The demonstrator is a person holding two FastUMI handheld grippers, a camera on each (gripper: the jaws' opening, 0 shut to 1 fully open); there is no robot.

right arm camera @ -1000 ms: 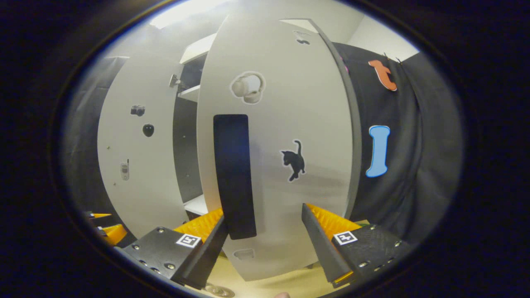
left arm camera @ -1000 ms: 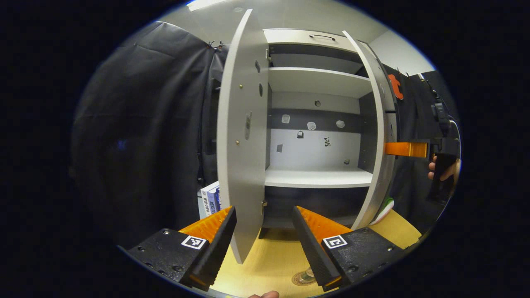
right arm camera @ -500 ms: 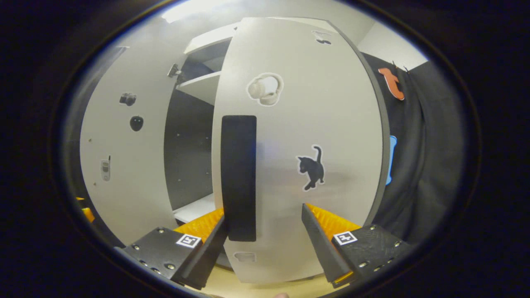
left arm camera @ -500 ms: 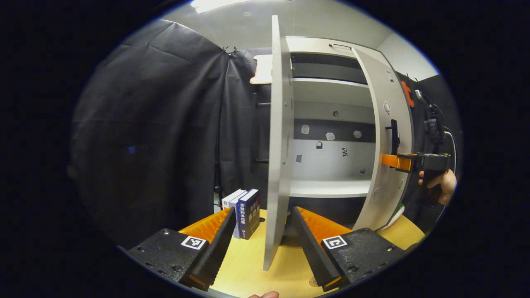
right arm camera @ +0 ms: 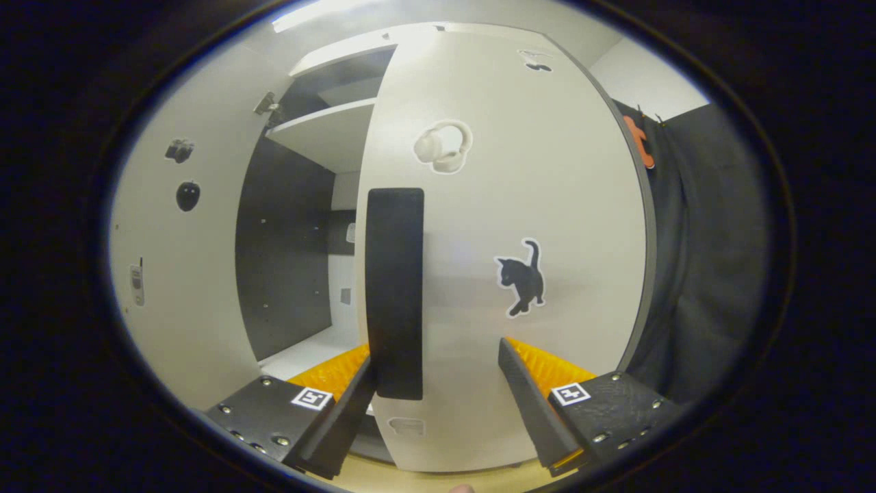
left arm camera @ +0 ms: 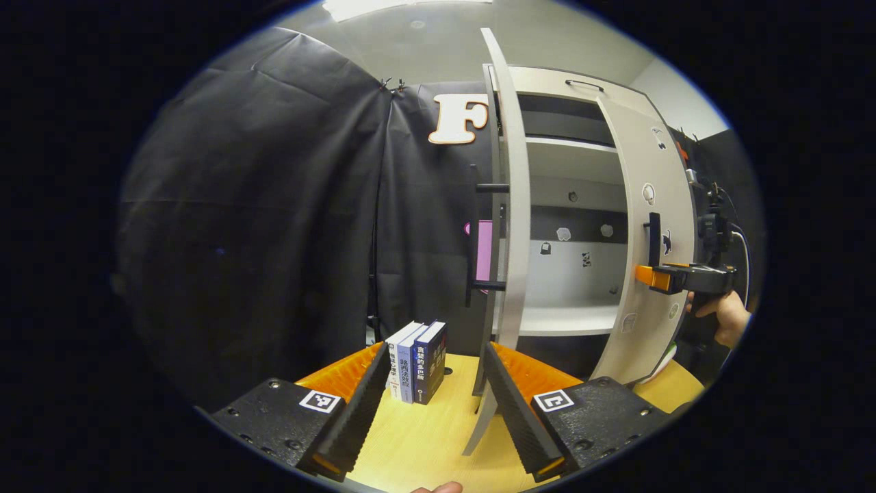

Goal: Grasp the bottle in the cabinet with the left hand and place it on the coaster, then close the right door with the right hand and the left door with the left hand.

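Door-closing phase, judged from the layout. Cabinet [left arm camera: 561,205] as landmark: both doors stand ajar, shelves bare, no bottle seen inside, so the bottle step looks done; where bottle and coaster lie now I cannot tell from either view. Right door [right arm camera: 506,274], right of the cabinet opening, is part-way swung toward the front; a gap to the interior is open beside its handle edge. Right gripper [right arm camera: 438,404] is open, fingers spread, with the door's dark handle [right arm camera: 395,294] between them near the left finger; whether a finger touches the door cannot be told. In the left gripper view that same gripper [left arm camera: 657,277] sits against the right door's outer face just below the handle, held by a hand [left arm camera: 725,318]. Left door [left arm camera: 510,226], at the cabinet's left, shows edge-on and wide open. Left gripper [left arm camera: 434,404] is open, gripping nothing, its right finger just beside the door's lower edge. Books [left arm camera: 416,370] stand on the table [left arm camera: 424,445] left of the cabinet. Remaining: finish right door, then left door.
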